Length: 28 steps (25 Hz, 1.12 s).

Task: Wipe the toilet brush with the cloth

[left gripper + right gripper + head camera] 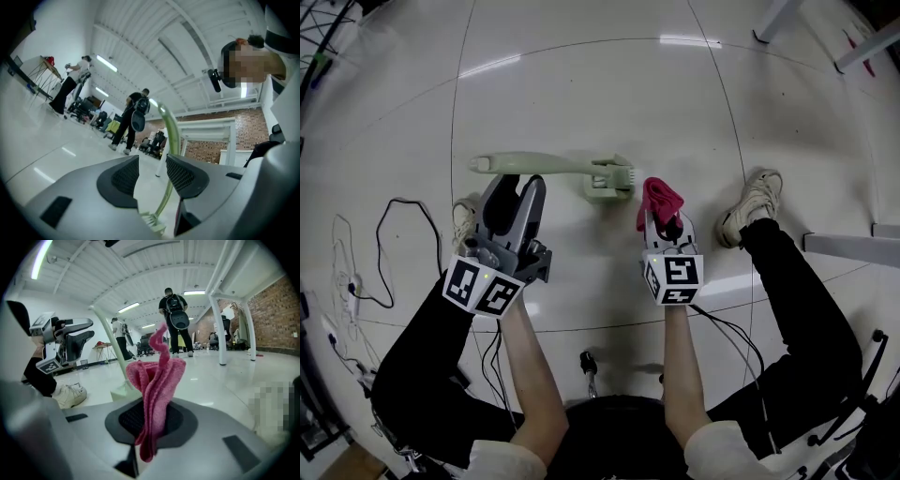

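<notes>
1. Toilet brush (pixel 546 165), pale green plastic with a long curved handle, sits on a glossy white tiled floor (pixel 581 84). Its head end is at a matching pale green base (pixel 609 190). The handle reaches away to the left in the head view and rises at a slant in both gripper views.
2. The floor shows thin dark joint lines and bright streaks of reflected ceiling light.
3. The room is a large hall with a white ribbed ceiling, long strip lights (pixel 40 261) and a red brick wall (pixel 206 147) at the far side.
4. The person sits with legs spread, one white sneaker (pixel 753 202) to the right of the brush and another at the left.
5. Black cables (pixel 389 234) loop over the floor at the left. Pale table legs (pixel 862 47) cross the upper right corner.
6. In the background a standing person with a dark backpack (pixel 174 319) is among others, near slanted white table legs (pixel 218 319).
7. The left gripper (pixel 517 180) has its jaws spread. The brush handle shows through the gap beyond the pads, which do not press on it.
8. The right gripper (pixel 666 222) pinches a folded pink terry cloth (pixel 157 380), held near the brush base and apart from it.
</notes>
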### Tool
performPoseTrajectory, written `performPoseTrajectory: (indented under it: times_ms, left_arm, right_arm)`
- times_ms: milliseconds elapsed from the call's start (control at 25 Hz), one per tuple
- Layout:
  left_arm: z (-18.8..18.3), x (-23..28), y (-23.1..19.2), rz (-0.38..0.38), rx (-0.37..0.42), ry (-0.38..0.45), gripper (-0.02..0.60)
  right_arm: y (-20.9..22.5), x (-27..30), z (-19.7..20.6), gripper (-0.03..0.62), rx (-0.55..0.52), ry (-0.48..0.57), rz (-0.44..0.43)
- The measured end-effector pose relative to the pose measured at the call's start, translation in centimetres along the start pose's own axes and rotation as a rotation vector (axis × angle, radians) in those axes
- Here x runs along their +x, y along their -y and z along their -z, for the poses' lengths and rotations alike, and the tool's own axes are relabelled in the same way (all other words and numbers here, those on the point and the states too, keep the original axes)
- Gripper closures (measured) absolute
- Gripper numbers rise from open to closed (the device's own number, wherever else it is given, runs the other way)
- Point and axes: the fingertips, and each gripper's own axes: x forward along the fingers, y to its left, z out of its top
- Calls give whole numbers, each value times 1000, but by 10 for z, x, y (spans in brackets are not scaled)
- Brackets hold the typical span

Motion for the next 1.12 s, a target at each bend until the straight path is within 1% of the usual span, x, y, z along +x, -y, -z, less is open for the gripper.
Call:
performPoseTrajectory:
  times_ms: [120, 240, 280, 320, 400, 440, 480, 560, 600, 640, 720, 800, 840, 1000, 1120]
  left_arm:
    - [-42, -1, 10, 44, 52, 66, 416]
    - [-74, 1, 29, 109, 40, 102, 416]
    - [-80, 5, 34, 121, 43, 93, 417]
    - [-83, 9, 39, 128, 62, 64, 417]
    - [-86, 20, 49, 134, 121, -9, 417]
    - [-88, 24, 53, 131, 135, -26, 417]
    - [-92, 26, 56, 126, 127, -25, 417]
    - [-102, 25, 57, 112, 86, 6, 417]
    - [-105, 24, 56, 99, 80, 13, 417]
    - [-105, 23, 54, 83, 91, 4, 417]
    - [-95, 23, 48, 46, 132, -62, 417]
    - [-80, 26, 44, 31, 153, -130, 417]
    - [-77, 27, 43, 32, 145, -135, 417]
    - [-76, 25, 42, 45, 65, -93, 417]
    - [-80, 16, 38, 28, 20, -61, 417]
  right_arm:
    - [-2, -5, -41, 562, 28, 67, 24]
    - [-13, -13, -82, 562, 47, 118, 25]
    - [-20, -16, -96, 562, 43, 132, 17]
    - [-28, -20, -110, 562, 32, 144, 7]
    - [-47, -26, -143, 562, -15, 170, -26]
    - [-57, -29, -161, 562, -48, 187, -48]
    - [-67, -33, -179, 562, -81, 207, -72]
    - [-87, -39, -212, 562, -128, 251, -123]
    - [-95, -41, -227, 562, -141, 270, -146]
    - [-102, -42, -239, 562, -151, 284, -163]
    - [-109, -41, -252, 562, -181, 290, -176]
    - [-113, -38, -255, 562, -210, 278, -168]
    - [-114, -37, -254, 562, -217, 272, -163]
    - [-120, -40, -246, 563, -239, 238, -155]
    - [-125, -44, -251, 562, -285, 221, -148]
